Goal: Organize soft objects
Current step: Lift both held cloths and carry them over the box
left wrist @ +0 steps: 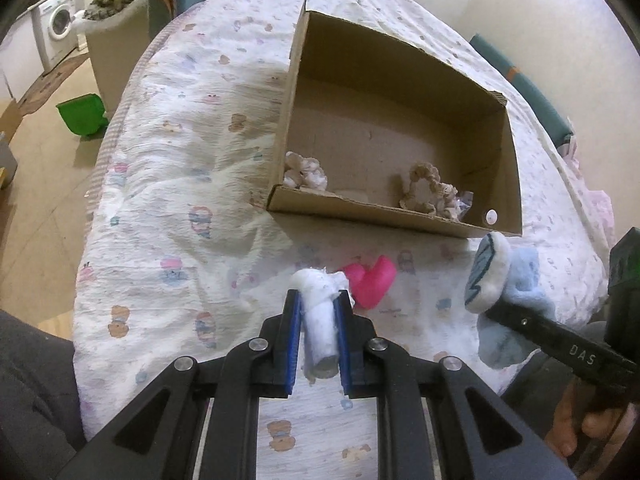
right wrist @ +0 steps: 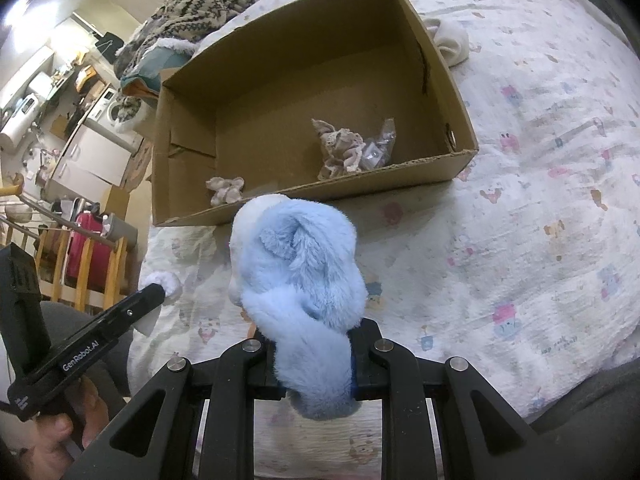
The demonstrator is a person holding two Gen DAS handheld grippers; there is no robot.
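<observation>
My left tongs pinch the white roll, right tongs clamp the blue plush; I lift both clear over the box wall before releasing.

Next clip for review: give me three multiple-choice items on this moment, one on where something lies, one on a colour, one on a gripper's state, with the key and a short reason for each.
1. Where does the pink heart lie?
A. Inside the cardboard box
B. On the bedsheet in front of the box
C. On the floor by the green bin

2. What colour is the plush toy in the right gripper?
A. Light blue
B. Red
C. Dark green

3. How does the left gripper stand?
A. Wide open and empty
B. Shut on a white roll
C. Shut on the pink heart

Key: 1 B, the heart rests on the printed bedsheet, short of the near wall of the cardboard box. 2 A, pale blue fur bulges from between the right gripper's fingers. 3 B, the blue pads press both sides of the white roll.
</observation>
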